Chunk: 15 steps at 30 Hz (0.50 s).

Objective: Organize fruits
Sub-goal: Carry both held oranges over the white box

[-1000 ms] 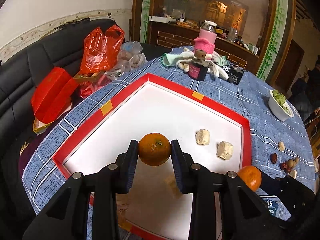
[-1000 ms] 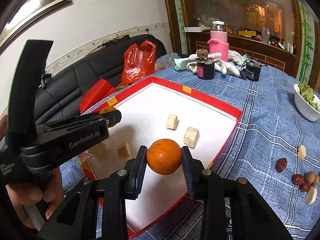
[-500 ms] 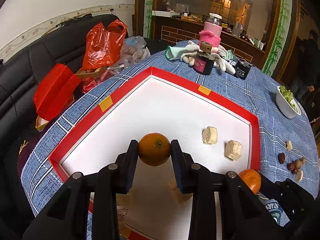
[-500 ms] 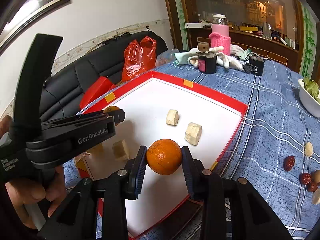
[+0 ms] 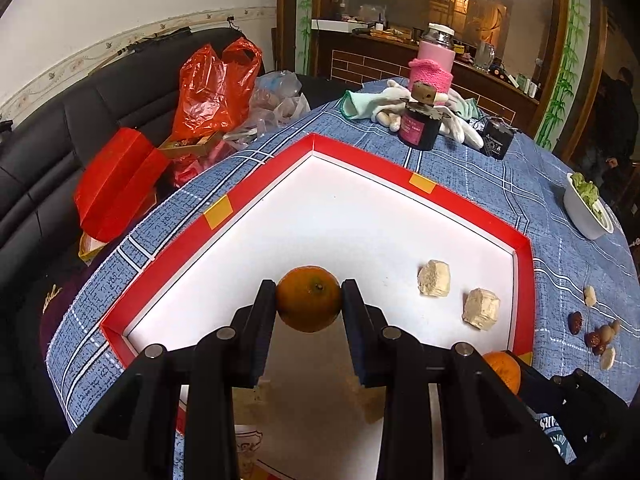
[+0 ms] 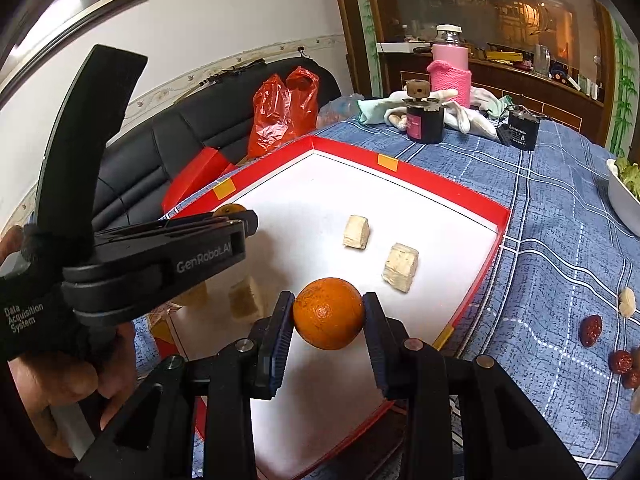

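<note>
**Now both grippers hold an orange above the red tray**

Now the left gripper [image 5: 308, 298] is clamped on an orange [image 5: 309, 298], its two dark pads pressing the fruit's sides so that it hangs clear of the white floor of the red-rimmed tray [image 5: 360, 168] beneath it. Ahead and to the right of this gripper, two pale crumbly blocks [image 5: 434, 279] lie on the tray floor, apart from each other. Further blocks show dimly below the fingers, too shadowed to read well. Low to the right of the gripper, a second orange [image 5: 502, 370] peeks out in the black frame of the other tool.

From the right wrist view, the right gripper [image 6: 329, 314] grips that second orange [image 6: 329, 313] between its pads in the same way, lifted over the near part of the tray [image 6: 460, 190]. Just ahead of it lie the two pale blocks [image 6: 401, 267]. To its left the left gripper's body [image 6: 160, 256] crosses the view, held by a hand [image 6: 68, 384], with its orange only just visible past the tip.

Off to the right of the right gripper, on the blue checked tablecloth [image 6: 540, 240], lie several red dates [image 6: 591, 330]. Far ahead stand a dark jar [image 6: 425, 122] and a pink bottle [image 6: 450, 68].
</note>
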Motion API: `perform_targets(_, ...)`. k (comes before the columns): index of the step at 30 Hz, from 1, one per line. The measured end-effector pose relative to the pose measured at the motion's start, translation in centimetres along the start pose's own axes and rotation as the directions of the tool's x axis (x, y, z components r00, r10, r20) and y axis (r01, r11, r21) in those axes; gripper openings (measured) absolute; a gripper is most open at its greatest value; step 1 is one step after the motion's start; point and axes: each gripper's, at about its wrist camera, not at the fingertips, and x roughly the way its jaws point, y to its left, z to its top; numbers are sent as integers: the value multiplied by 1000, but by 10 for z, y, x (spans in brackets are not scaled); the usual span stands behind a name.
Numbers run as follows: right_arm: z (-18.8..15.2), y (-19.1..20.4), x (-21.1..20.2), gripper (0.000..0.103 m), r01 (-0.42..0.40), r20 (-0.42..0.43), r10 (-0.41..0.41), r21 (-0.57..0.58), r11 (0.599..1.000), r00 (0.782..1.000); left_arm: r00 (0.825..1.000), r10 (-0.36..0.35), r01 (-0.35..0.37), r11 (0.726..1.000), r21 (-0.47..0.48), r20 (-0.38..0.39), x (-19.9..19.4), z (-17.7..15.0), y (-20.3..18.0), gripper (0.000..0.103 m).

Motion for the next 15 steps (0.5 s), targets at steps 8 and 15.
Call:
perform_targets(8,0,0,3,34,12,-11,-12,-1,1000,1000,1000,12,-12,1000,-16,-29,4,0,2,31)
perform_targets(15,-1,1,8,35,21,-33,-21,0,1000,999,999,11,-12,999,-36,-39,6,-1,8,31)
